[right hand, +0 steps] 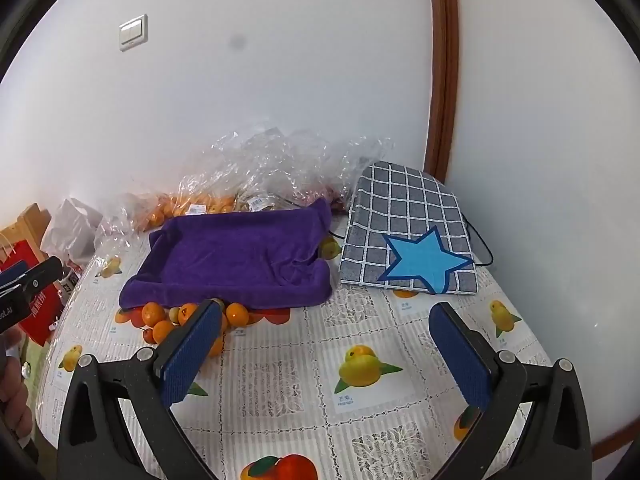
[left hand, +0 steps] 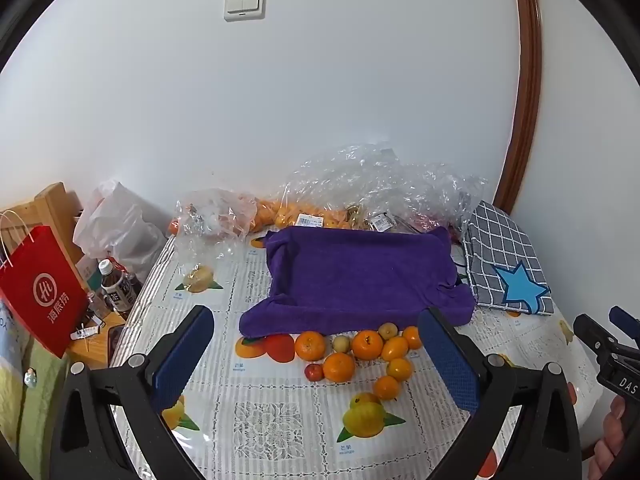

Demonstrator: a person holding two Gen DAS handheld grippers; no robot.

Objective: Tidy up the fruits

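Observation:
Several loose oranges lie bunched on the fruit-print tablecloth, with a small red fruit and two pale round fruits among them. They sit right at the front edge of a tray draped in a purple towel. My left gripper hovers open above the bunch, nothing between its blue pads. In the right wrist view the same oranges lie at the left, partly behind one finger, beside the purple towel. My right gripper is open over bare tablecloth, holding nothing.
Clear plastic bags holding more oranges lie against the wall behind the tray. A grey checked cloth with a blue star lies at the right. Off the table's left edge stand a red paper bag, bottles and a white bag.

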